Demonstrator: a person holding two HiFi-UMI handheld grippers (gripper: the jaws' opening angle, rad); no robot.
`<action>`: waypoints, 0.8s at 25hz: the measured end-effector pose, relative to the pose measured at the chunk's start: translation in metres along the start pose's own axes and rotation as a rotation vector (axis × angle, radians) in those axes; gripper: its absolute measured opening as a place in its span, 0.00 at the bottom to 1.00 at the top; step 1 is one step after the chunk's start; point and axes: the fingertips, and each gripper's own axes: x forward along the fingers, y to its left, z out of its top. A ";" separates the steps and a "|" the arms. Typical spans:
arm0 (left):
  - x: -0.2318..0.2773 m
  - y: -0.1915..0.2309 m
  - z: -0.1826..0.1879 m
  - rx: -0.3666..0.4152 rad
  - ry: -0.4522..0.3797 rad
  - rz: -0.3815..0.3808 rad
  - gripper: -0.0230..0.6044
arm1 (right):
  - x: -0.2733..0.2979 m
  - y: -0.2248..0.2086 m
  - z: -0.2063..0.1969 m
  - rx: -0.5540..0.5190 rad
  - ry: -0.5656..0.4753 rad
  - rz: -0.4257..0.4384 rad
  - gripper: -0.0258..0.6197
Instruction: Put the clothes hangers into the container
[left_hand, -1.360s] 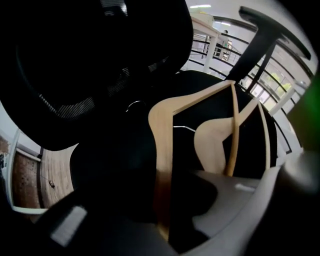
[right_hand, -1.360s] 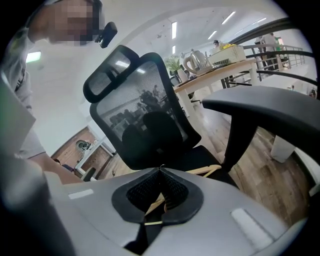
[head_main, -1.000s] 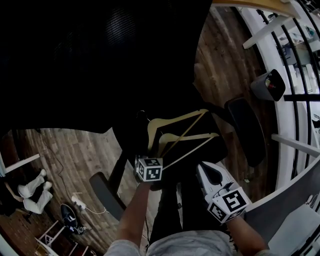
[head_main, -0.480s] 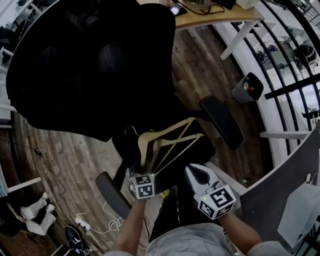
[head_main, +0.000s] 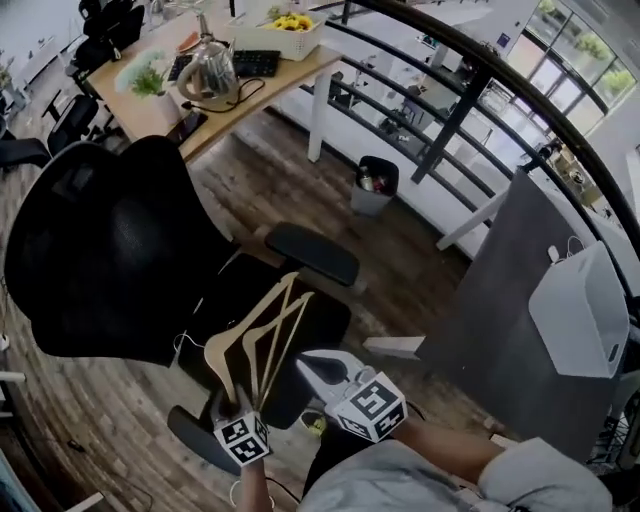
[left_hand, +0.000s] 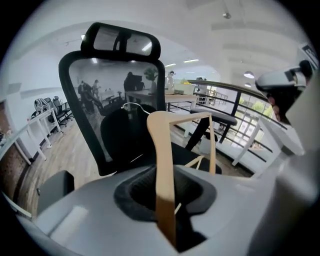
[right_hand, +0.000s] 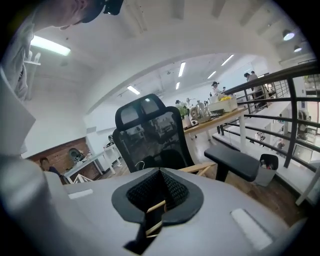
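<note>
While both grippers carry the load together, my worry in the head view is the swing ahead. Two pale wooden clothes hangers (head_main: 252, 340) hang in the air over the front edge of the seat of the black mesh-backed office chair (head_main: 100, 250), near its padded black armrest (head_main: 312, 254). The left gripper (head_main: 236, 408) has them at a shoulder end, and the right gripper (head_main: 312, 364) comes in at the crossbars. I see no container I can be sure of, so I would be turning blind. A wide turn could knock the long ends on the armrest or the chair back and lever them out of the grip.

From the left gripper view, the jaws are pinched on the flat shoulder of one hanger, which rises out of the slot. Its wire hook (left_hand: 134, 106) is close to the chair back and could snag the mesh. The second hanger shows only as thin bars behind. I judge it may not be clamped here, so a tilt could let it slide.

From the right gripper view, the jaws are drawn to a narrow slot with two thin crossbars (right_hand: 152, 206) caught in it. Thin rods like these can roll between the pads. If my hands drift apart or twist against each other, the bars could bend or pop free.
</note>
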 end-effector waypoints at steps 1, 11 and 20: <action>-0.002 -0.003 0.007 0.018 -0.019 -0.017 0.17 | -0.008 -0.002 0.006 -0.007 -0.027 -0.024 0.04; -0.073 -0.024 0.029 0.130 -0.168 -0.097 0.17 | -0.119 0.009 0.032 -0.069 -0.188 -0.170 0.04; -0.129 -0.041 0.077 0.196 -0.334 -0.184 0.17 | -0.187 0.023 0.044 -0.089 -0.265 -0.292 0.04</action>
